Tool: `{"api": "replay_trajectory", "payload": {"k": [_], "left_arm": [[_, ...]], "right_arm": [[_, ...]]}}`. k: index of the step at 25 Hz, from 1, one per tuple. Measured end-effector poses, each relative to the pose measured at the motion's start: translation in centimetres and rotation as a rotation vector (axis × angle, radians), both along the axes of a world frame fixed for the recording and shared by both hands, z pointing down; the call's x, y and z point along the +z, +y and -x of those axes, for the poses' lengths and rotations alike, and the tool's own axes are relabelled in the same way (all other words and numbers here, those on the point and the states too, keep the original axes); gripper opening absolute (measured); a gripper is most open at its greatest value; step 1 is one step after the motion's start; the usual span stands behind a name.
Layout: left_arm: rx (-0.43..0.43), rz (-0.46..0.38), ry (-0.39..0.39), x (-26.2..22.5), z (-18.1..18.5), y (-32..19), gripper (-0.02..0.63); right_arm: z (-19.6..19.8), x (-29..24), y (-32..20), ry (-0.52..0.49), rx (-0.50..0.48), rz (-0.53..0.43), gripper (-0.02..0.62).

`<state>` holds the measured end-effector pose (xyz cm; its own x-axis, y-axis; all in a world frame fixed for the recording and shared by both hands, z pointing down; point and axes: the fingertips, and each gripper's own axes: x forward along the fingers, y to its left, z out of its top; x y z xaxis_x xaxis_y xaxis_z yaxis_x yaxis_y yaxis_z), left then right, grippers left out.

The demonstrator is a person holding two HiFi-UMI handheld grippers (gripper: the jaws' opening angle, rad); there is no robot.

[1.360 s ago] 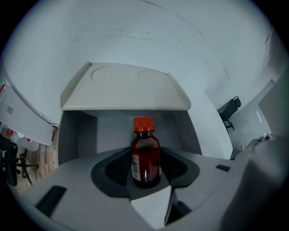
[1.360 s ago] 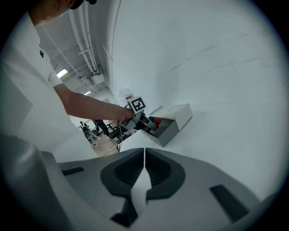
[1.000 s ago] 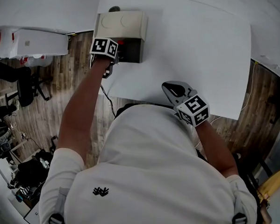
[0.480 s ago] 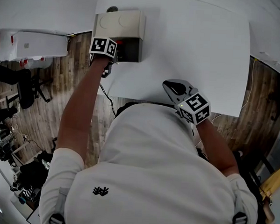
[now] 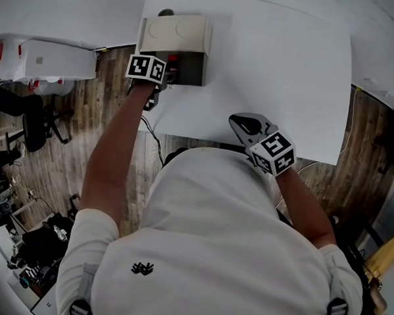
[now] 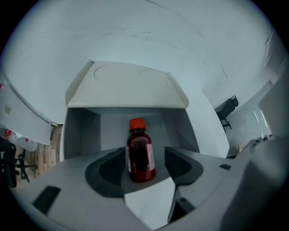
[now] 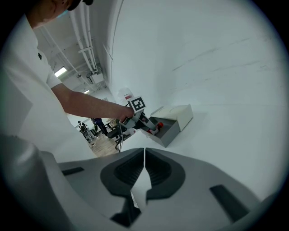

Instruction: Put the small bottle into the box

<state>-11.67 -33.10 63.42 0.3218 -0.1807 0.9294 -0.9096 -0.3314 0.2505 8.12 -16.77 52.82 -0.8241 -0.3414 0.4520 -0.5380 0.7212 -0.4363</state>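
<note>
Releasing small bottle (image 6: 140, 151) inside box (image 6: 81, 135), where we want it: our left gripper (image 6: 145, 156) jaws just opened, bottle between, unpinched; right gripper (image 7: 144, 169) closed, empty, idle.

Between the left gripper's (image 6: 144, 170) matt dark jaws, which have just been opening, the small bottle (image 6: 141, 155) looks glossy, dark red and see-through, with a paper-like label (image 6: 150, 158) and a matt orange plastic cap (image 6: 137, 123). Around it and beyond the gripper's tips, the box (image 6: 126, 88) is smooth and matt, cream on top and grey inside. The table (image 6: 135, 36) beyond it is smooth, matt white.
</note>
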Motion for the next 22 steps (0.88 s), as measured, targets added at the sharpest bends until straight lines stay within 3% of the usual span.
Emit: {"api": "replay_trajectory", "payload": {"k": [7,12,15,19,22], "left_arm": [[-0.021,-0.083,0.075,-1.8,1.2,0.6,0.275],[-0.014,-0.191,0.214,-5.2,0.9,2.4,0.266],[0.012,-0.265,0.329,-7.7,0.0,5.2,0.2],[0.038,-0.335,0.415,-10.0,-0.2,10.1,0.043],[0.048,-0.364,0.464,-11.3,0.1,13.5,0.007]], "right_arm": [[1.7,-0.6,1.2,0.032,-0.002,-0.024,0.012],[3.5,-1.2,2.3,0.055,0.007,-0.043,0.011],[4.8,-1.9,3.4,0.056,0.016,-0.054,0.011],[5.9,-2.2,5.3,0.065,0.024,-0.06,0.011],[6.6,-2.4,6.0,0.057,0.045,-0.061,0.011]]}}
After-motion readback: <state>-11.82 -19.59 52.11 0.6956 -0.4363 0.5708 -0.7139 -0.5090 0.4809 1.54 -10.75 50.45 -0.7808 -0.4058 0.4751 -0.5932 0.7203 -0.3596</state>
